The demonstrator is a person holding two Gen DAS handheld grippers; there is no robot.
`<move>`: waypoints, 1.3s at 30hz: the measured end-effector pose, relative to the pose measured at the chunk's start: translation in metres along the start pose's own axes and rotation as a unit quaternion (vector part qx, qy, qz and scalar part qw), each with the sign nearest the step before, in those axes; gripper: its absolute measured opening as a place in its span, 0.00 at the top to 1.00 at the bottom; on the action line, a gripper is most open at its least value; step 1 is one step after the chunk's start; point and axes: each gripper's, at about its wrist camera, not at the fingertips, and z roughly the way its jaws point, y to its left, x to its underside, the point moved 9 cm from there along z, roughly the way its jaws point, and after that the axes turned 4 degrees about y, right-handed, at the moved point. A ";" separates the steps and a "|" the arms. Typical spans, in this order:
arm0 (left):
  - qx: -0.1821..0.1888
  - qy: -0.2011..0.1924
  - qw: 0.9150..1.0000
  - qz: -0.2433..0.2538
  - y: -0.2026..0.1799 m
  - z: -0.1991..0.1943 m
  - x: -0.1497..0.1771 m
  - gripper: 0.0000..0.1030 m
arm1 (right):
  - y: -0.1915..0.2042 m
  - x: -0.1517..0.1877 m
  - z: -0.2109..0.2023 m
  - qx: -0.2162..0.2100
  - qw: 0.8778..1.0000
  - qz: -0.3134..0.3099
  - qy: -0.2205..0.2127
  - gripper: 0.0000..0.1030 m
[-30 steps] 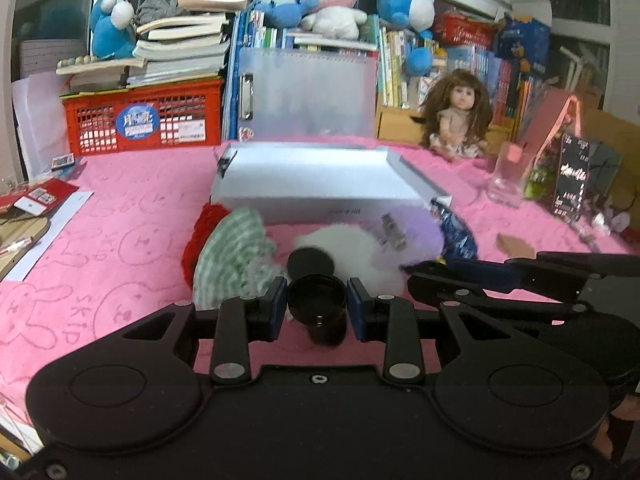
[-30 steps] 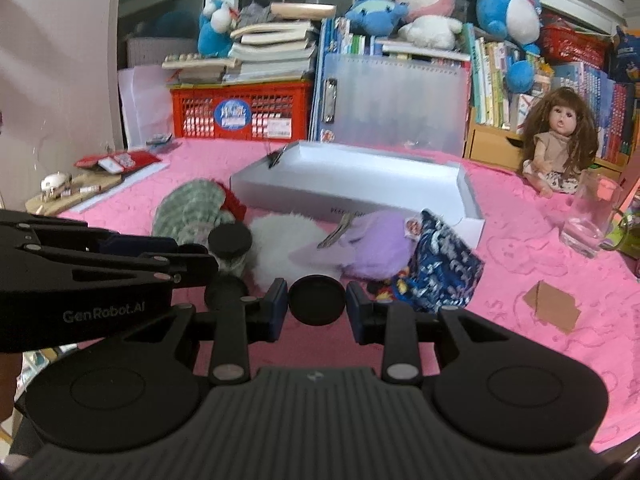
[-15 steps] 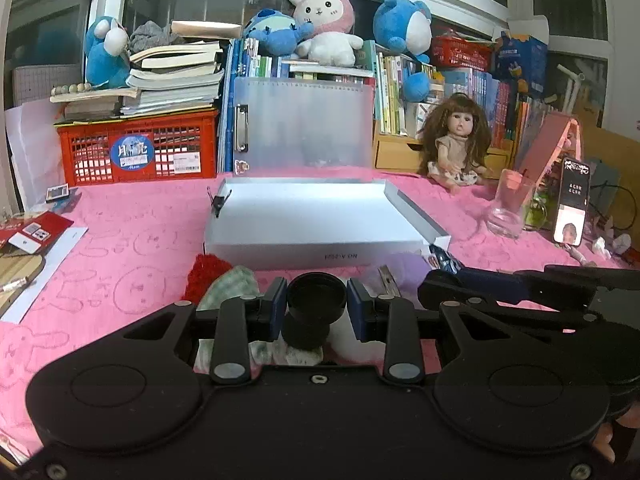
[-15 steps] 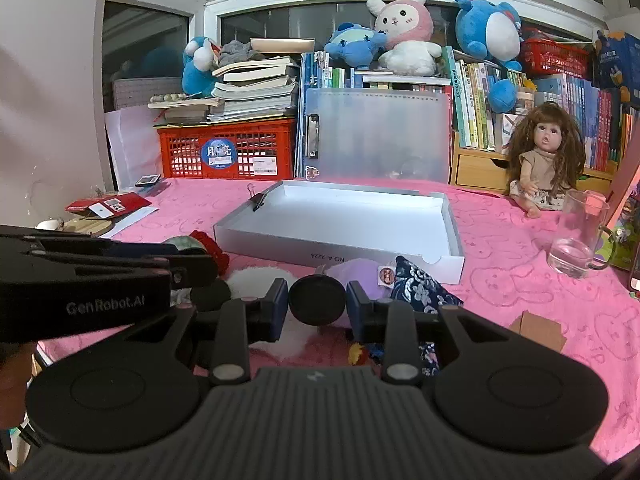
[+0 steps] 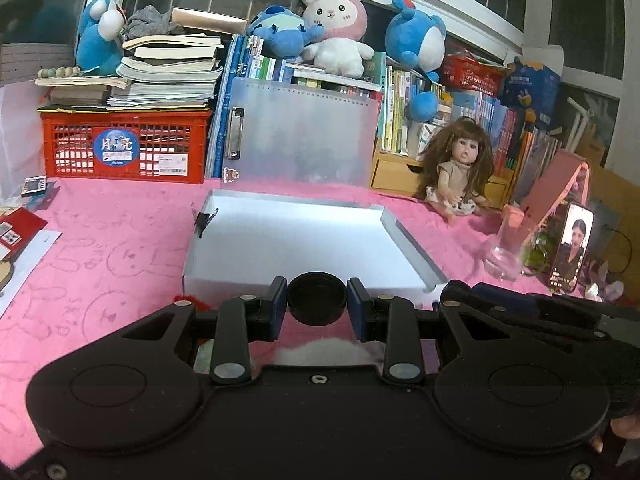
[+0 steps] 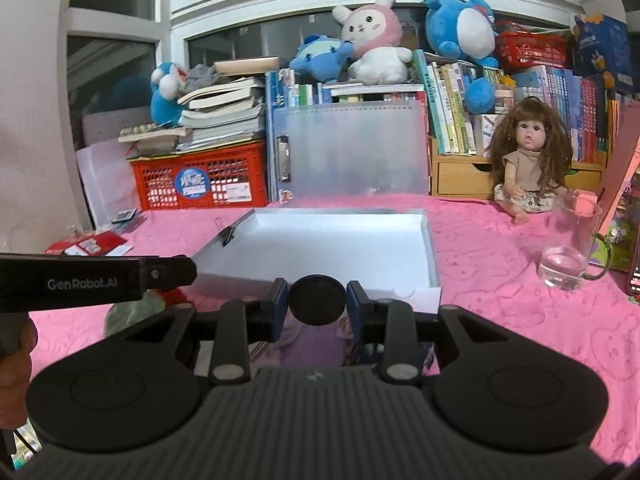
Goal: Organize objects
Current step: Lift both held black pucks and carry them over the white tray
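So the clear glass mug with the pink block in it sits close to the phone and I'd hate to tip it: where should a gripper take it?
Take the clear glass mug by its upper wall, coming from its open near-left side. It stands upright and its handle juts right toward the phone, so that side is crowded.

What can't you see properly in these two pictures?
- Soft things lying before the grey box: both views, mostly hidden behind the tongs' black bodies.
- Black round thing in the left tongs: left view, only its round top shows.
- Black disc in the right tongs: right view, its back is hidden.
- Phone: right view, cut off by the edge.
- Book spines: lettering too small.
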 end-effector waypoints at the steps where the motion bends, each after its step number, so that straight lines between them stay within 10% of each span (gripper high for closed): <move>1: 0.003 0.002 1.000 -0.002 0.000 0.003 -0.003 0.70 | -0.003 -0.003 0.003 0.000 1.000 0.004 0.000 0.64; 20: -0.028 0.038 0.998 -0.030 0.017 0.092 -0.058 0.70 | -0.036 -0.043 0.070 0.017 1.000 0.016 0.013 0.64; 39: -0.074 0.112 0.990 -0.050 0.044 0.186 -0.057 0.70 | -0.062 -0.035 0.163 0.029 0.992 0.037 0.115 0.64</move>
